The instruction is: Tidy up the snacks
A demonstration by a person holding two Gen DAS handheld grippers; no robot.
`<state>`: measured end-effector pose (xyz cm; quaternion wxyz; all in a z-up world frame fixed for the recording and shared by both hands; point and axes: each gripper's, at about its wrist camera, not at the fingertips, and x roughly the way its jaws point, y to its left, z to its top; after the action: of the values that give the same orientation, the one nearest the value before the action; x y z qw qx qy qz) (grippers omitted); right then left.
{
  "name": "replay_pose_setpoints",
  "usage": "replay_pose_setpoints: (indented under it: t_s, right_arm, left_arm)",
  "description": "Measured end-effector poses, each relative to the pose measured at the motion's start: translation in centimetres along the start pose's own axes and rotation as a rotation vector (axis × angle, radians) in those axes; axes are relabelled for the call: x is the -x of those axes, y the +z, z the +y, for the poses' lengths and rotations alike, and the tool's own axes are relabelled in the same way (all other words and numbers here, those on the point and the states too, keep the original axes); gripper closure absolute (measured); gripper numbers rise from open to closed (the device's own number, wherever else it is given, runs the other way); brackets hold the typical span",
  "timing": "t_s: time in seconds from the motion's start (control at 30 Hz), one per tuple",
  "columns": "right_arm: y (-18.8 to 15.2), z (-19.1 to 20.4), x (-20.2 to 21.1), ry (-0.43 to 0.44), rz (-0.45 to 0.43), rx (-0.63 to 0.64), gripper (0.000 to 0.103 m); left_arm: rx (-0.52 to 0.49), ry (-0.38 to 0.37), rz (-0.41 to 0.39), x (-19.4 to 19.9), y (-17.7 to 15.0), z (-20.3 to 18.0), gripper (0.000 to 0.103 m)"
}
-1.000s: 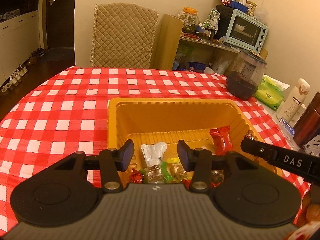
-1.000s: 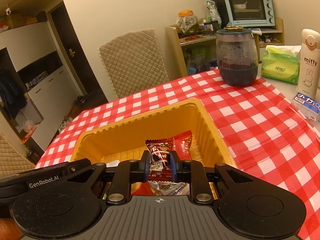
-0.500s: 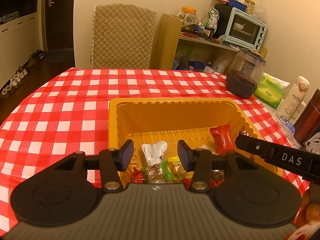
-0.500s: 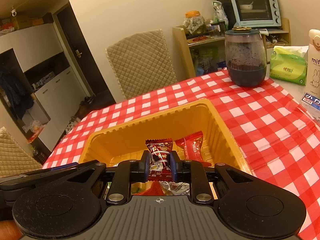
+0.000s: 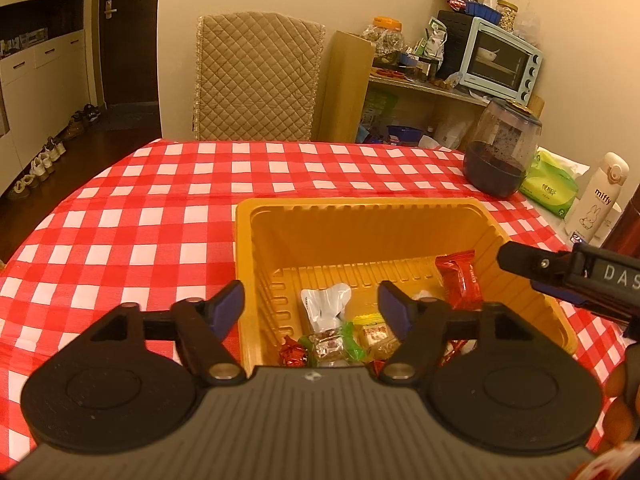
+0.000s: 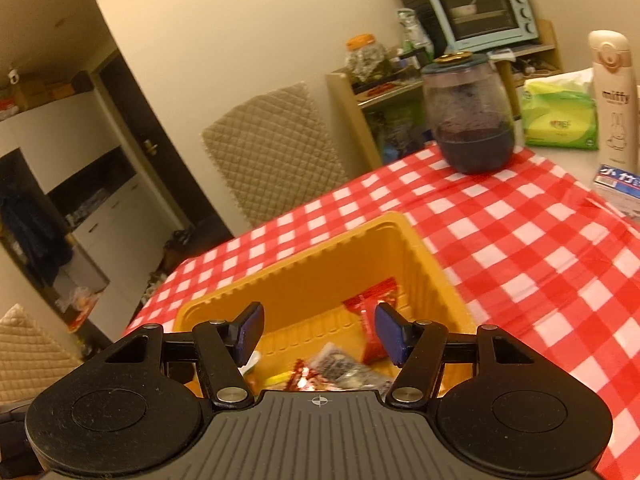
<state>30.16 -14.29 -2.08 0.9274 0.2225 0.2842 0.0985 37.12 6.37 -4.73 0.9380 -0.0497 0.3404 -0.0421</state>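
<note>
Both hand-held grippers hang over the yellow tray (image 5: 360, 216) on the checked desk (image 5: 140, 220), and both sets of jaws are opening with nothing clamped. Between the fingertips of the left hand-held gripper (image 5: 311, 305) only the snacks lying on the tray floor show: a white packet (image 5: 324, 307), a green-ended sweet (image 5: 332, 345) and a yellow-topped one (image 5: 374, 330). The right hand-held gripper (image 6: 319, 334) is likewise released; the red packet (image 6: 372, 320) behind its right finger rests in the tray, against the far right wall.

Risks, as I judge them: the two tools are close together over one tray, the right one's arm crossing the right edge of the left view, so a reach by either could knock the other. The wrappers are small, slick and heaped at the near end, so a closing grip may catch two at once or squeeze one out sideways. A finger dragged on the light tray's wall could shove it across the cloth.

Compared with a second ago, the right gripper was shut on a dark-red sweet held upright; that sweet is gone from its jaws and apparently lies among the heap below. The left jaws stand much wider than they did. The tray and the jar (image 6: 472, 120) have not moved.
</note>
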Motion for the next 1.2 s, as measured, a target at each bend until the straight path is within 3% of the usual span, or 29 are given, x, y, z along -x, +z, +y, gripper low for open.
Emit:
replay_pose_setpoints:
  t_s: [0.17, 0.43, 0.67, 1.2]
  right_arm:
    - [0.0, -0.3, 0.1, -0.025, 0.008, 0.013, 0.041]
    - [-0.4, -0.2, 1.1, -0.07, 0.009, 0.08, 0.036]
    - [-1.2, 0.1, 3.2, -0.084, 0.01, 0.118, 0.029]
    - [-4.1, 0.7, 11.4, -0.11, 0.053, 0.191, 0.028]
  left_arm:
    - [-0.03, 0.026, -0.014, 0.3, -0.2, -0.4, 0.011]
    - [-0.06, 0.068, -0.025, 1.5, -0.9, -0.7, 0.0]
    - [-0.041, 0.071, -0.028, 4.0, -2.0, -0.9, 0.0]
    - [-0.017, 0.087, -0.004, 13.2, -5.9, -3.0, 0.0]
